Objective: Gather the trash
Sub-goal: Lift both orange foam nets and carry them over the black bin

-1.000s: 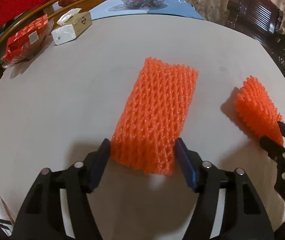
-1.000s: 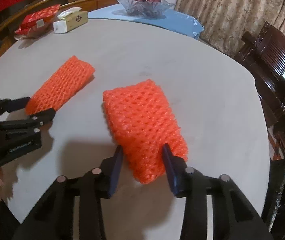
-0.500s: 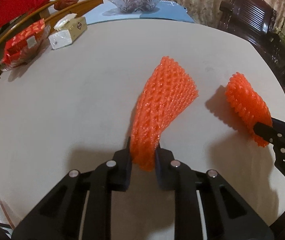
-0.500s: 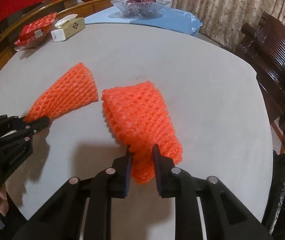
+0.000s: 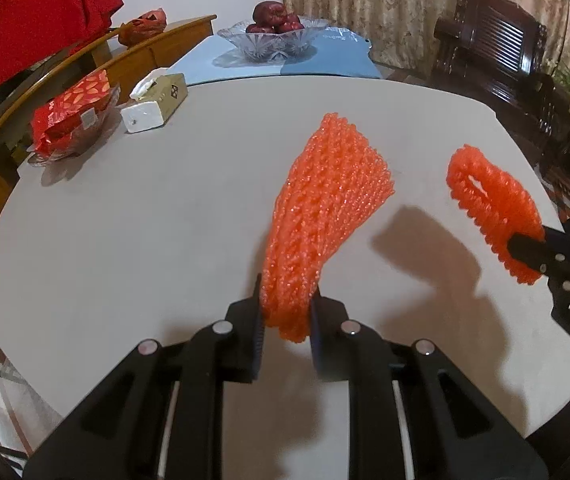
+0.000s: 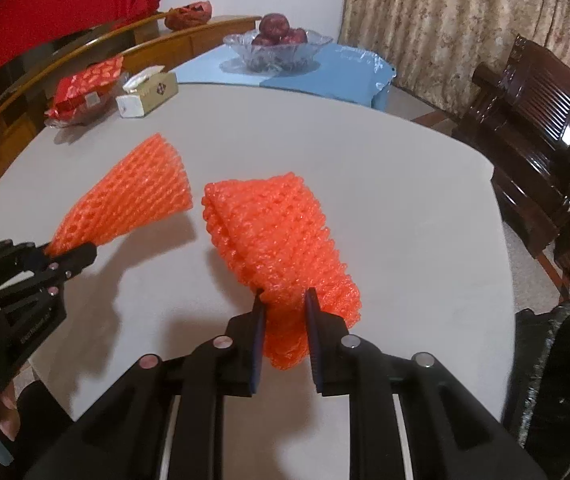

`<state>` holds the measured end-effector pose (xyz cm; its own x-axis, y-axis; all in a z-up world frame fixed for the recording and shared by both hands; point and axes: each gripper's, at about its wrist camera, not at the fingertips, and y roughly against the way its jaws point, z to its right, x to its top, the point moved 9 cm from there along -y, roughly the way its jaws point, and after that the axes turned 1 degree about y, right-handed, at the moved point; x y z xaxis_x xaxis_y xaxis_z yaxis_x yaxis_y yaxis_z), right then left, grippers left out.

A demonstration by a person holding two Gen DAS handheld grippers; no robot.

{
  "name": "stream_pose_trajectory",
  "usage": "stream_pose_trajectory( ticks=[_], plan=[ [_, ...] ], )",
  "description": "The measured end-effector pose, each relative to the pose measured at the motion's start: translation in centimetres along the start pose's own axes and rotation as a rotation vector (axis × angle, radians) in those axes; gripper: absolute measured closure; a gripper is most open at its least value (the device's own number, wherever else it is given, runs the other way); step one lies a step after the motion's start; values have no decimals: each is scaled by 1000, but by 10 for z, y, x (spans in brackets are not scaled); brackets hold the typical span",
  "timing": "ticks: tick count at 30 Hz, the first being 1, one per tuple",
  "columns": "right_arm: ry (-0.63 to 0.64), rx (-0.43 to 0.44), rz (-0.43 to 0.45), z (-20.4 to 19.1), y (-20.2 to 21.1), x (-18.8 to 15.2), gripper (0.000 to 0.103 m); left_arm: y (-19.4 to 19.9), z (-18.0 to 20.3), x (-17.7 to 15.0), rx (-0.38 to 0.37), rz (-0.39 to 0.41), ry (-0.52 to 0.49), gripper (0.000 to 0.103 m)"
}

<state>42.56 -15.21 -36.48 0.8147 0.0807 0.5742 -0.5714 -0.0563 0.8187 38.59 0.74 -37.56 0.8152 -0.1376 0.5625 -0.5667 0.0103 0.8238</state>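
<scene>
A: Both nets are pinched and look to be clear of the table (image 5: 125, 240). How do I carry them well?

B: Keep the squeeze firm. The left gripper (image 5: 285, 320) has its fingers pressed onto the near end of the left net (image 5: 325, 208); the right gripper (image 6: 283, 320) pinches the near end of the right net (image 6: 277, 240) the same way. Foam mesh is springy and light, so I'd expect it to slip if the grip relaxes. Move smoothly and don't let the free ends brush the table.

A: Where to?

B: The bin (image 6: 561, 380), I'd judge. It sits off the table's edge, right of the right gripper, lined with a dark bag. Take the right net first since it's nearest, then the left.

A: Which way do they point?

B: Each net's long axis runs away from its gripper. The left net fans out up and slightly right, its free end toward the bowl (image 5: 273, 40). The right net stretches up and to the left, open end far from the bin, so swing it round before letting go.
</scene>
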Motion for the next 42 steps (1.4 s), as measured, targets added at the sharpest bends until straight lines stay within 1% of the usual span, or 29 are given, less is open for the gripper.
stream_pose_trajectory(
  ticks=[7, 10, 23, 27, 29, 33, 38, 42],
  plan=[
    [-18, -10, 22, 12, 31, -1, 84, 23, 15, -8, 8, -3, 21, 85],
    [-34, -16, 29, 23, 44, -7, 84, 34, 27, -12, -1, 0, 30, 85],
    [-118, -71, 63, 91, 102, -41, 84, 68, 96, -41, -53, -23, 56, 85],
    [-141, -96, 75, 115, 119, -52, 84, 77, 128, -49, -70, -23, 41, 85],
    [-154, -106, 80, 125, 125, -57, 84, 78, 143, -54, -83, -33, 46, 85],
    [-191, -134, 92, 153, 141, -71, 84, 83, 182, -66, -111, -49, 17, 85],
    [-237, -165, 90, 190, 154, -92, 84, 99, 222, -69, -133, -31, -40, 85],
    [-265, -203, 86, 222, 165, -112, 84, 113, 251, -67, -151, -11, -64, 85]
  ],
)
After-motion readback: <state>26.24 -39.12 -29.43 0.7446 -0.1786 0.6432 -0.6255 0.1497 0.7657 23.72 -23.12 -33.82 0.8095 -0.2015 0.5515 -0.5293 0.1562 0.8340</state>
